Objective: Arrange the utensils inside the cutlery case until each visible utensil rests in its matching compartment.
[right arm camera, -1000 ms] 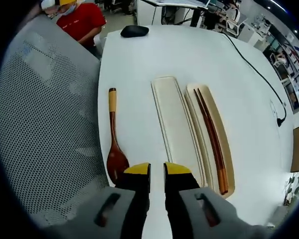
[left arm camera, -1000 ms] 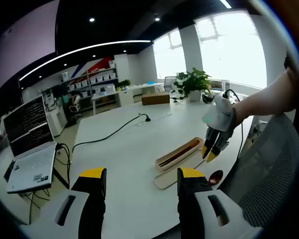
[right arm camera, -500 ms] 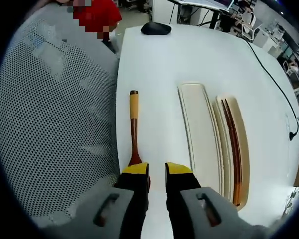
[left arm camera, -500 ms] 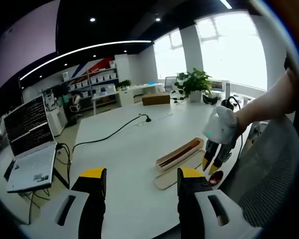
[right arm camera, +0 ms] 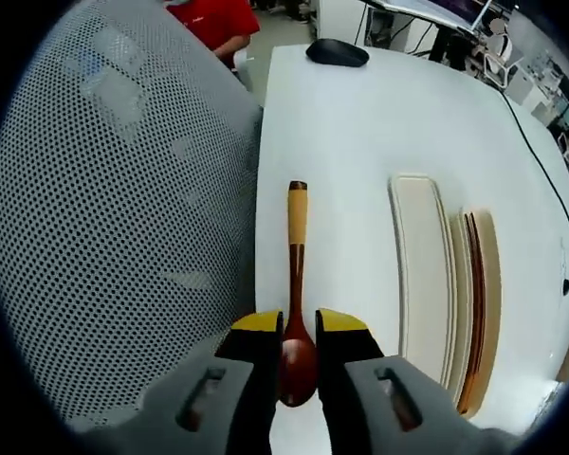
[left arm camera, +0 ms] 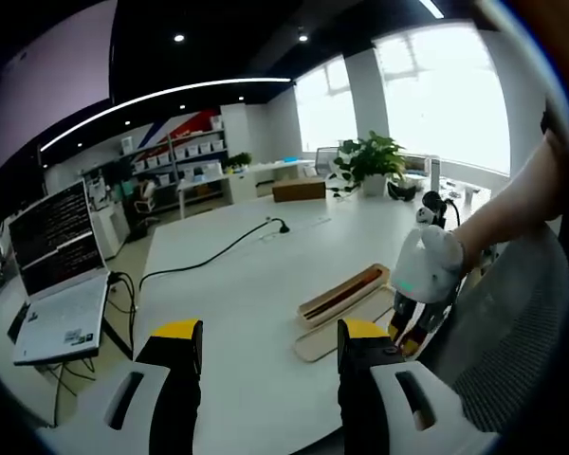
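Right gripper view, tongs (right arm camera: 298, 327) straddling glossy wooden spoon (right arm camera: 297, 313) bowl, left tongs (left arm camera: 269, 334) spread.

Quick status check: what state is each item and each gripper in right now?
spoon: lying flat on the table, outside the case, bowl between the right gripper's jaws
chopsticks: lying in the case tray
case lid: off, lying beside the tray
right gripper: jaws open, straddling the spoon bowl
left gripper: jaws open, holding nothing
laptop: open, screen on
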